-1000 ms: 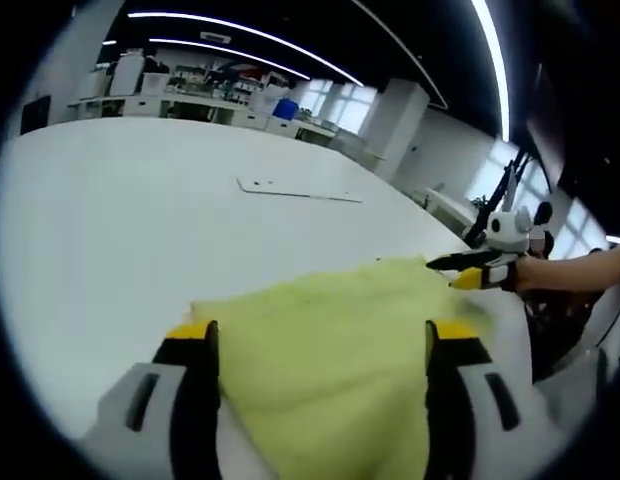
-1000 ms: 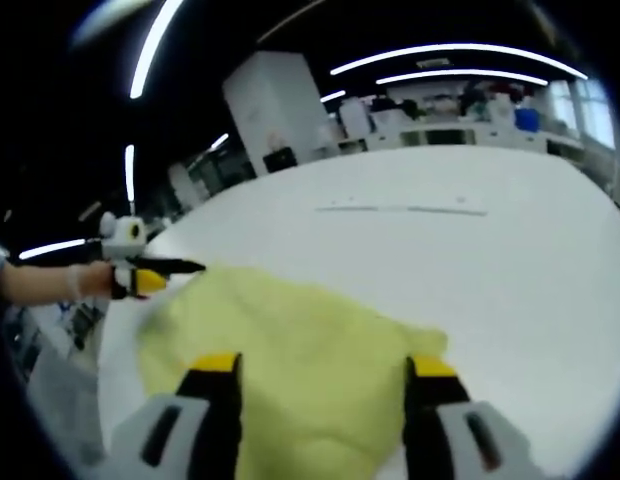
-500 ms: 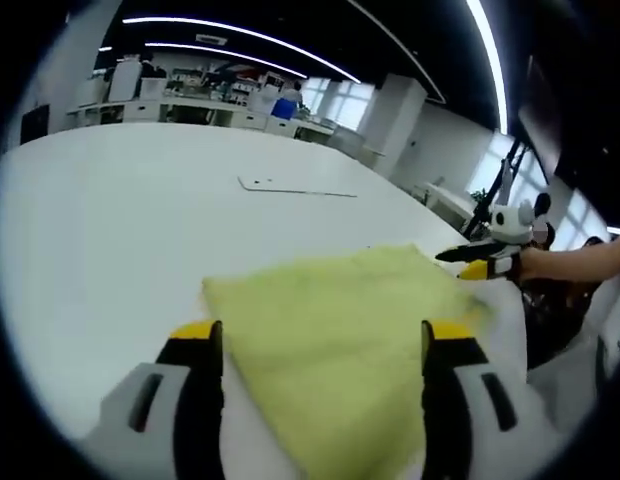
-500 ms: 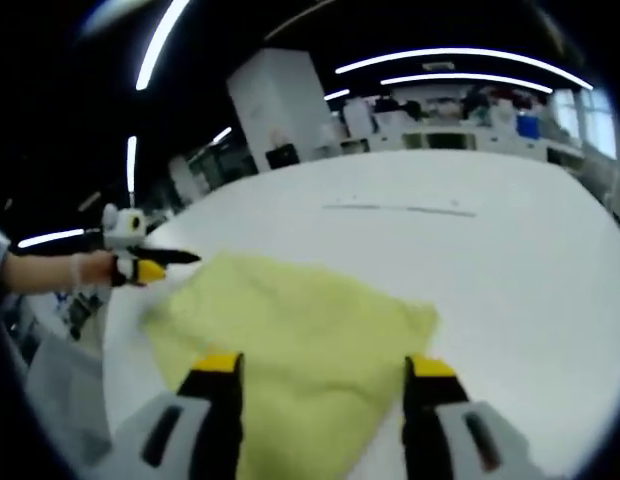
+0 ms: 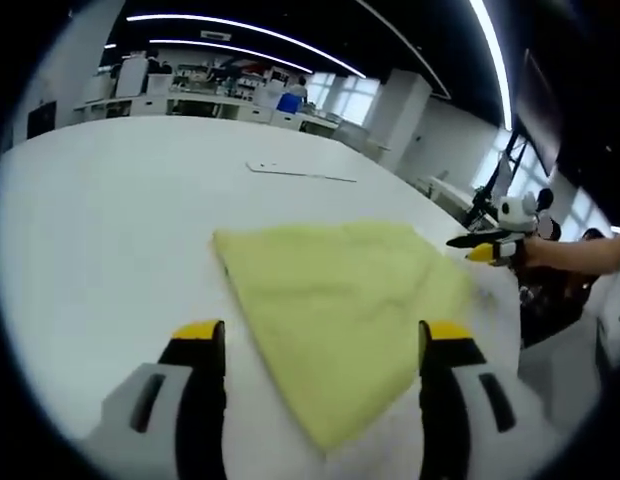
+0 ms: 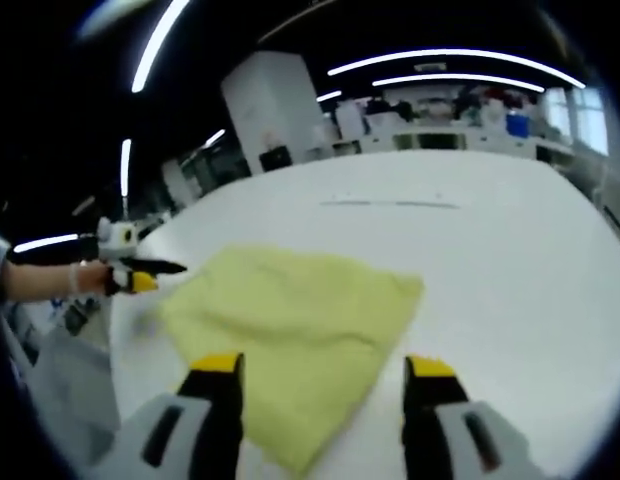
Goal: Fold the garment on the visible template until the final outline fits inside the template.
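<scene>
I saw the pale yellow folded cloth garment (image 5: 335,310) lying flat; my left gripper (image 5: 312,345) and right gripper (image 6: 318,375) gaped wide, empty.

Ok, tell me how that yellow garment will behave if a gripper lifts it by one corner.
The yellow garment lies flat and thin on the white table, so it would probably droop limply. Being folded in layers, it may well fall open. It looks light.

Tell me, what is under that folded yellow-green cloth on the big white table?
The yellow-green cloth lies flat on the white table, whose bare top shows all around it. Whatever lies beneath, template markings included, is covered. A thin outline shows on the table farther off.
</scene>
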A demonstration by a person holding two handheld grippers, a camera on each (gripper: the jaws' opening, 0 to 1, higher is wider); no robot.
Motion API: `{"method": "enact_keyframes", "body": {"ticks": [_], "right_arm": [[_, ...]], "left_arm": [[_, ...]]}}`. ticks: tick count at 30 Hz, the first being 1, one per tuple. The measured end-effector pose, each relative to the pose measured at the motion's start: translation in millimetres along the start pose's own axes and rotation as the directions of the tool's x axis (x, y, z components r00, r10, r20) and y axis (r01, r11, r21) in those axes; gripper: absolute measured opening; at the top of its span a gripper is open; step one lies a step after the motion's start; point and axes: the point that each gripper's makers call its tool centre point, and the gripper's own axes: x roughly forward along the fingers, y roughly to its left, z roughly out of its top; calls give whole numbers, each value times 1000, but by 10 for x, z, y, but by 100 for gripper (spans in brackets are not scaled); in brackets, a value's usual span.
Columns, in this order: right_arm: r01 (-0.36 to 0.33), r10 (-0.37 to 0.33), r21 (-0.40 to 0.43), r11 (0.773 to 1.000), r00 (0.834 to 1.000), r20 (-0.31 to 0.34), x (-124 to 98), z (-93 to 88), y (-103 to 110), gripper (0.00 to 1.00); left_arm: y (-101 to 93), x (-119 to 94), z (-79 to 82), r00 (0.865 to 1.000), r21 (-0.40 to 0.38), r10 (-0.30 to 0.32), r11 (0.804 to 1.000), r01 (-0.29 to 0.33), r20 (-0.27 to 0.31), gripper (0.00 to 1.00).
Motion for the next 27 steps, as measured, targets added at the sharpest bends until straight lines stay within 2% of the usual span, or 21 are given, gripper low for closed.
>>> {"method": "enact_keyframes", "body": {"ticks": [4,10,14,17,20,27], "right_arm": [[8,-8,7,1000,1000,3,-45,-52,1,62],[12,-12,2,1000,1000,-8,-153,-186,62,61],[9,-9,14,1000,1000,-14,-198,-295,83,58],[4,-3,28,1000,1000,-21,-234,-357,108,52],[-10,11,51,999,1000,-21,-281,-411,177,44],[-24,27,68,997,999,-44,-272,-509,203,28]], "left_arm": [[-21,-101,-114,1000,-7,4,1000,-4,-8,77],[52,-228,-251,1000,-4,18,1000,-18,-23,75],[-45,-299,-390,998,-15,9,1000,-10,-55,72],[-21,-330,-472,997,-3,17,1000,-18,-77,67],[-1,-366,-477,998,-35,19,999,-21,-66,57],[26,-380,-509,997,-36,27,999,-30,-77,39]]}}
